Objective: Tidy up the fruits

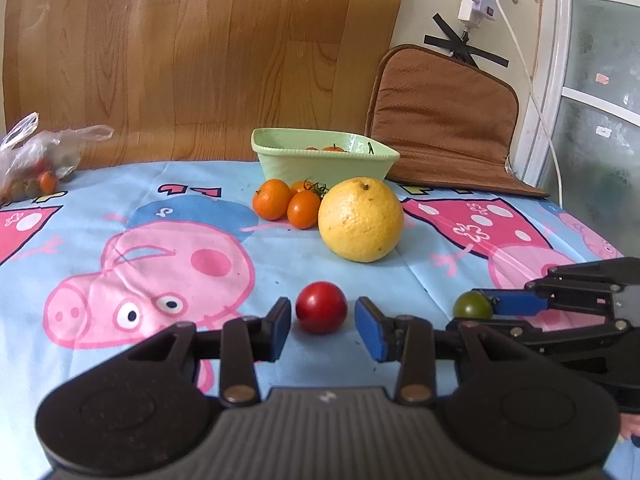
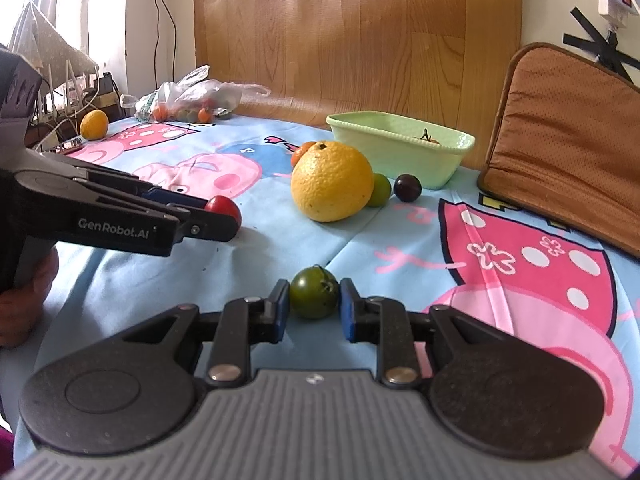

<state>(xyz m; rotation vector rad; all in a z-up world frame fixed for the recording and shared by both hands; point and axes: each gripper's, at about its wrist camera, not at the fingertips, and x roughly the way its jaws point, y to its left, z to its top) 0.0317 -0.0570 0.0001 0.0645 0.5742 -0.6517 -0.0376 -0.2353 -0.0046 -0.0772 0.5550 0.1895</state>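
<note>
A red tomato (image 1: 321, 307) lies on the cartoon tablecloth between the open fingers of my left gripper (image 1: 322, 322), with small gaps on both sides. A dark green tomato (image 2: 314, 292) sits between the pads of my right gripper (image 2: 314, 309), which close on it. In the left wrist view the right gripper (image 1: 486, 312) and the green tomato (image 1: 473, 306) show at right. A large yellow-orange citrus (image 1: 361, 219) stands in the middle, with small orange tomatoes (image 1: 286, 202) behind it. A pale green bowl (image 1: 320, 162) holding a few small fruits stands at the back.
A brown cushion (image 1: 444, 120) leans at the back right. A plastic bag of small fruits (image 2: 188, 100) and a small orange (image 2: 94, 124) lie at the back left. A green plum (image 2: 380, 189) and a dark plum (image 2: 407, 187) lie beside the citrus. A wooden panel (image 1: 200, 52) stands behind.
</note>
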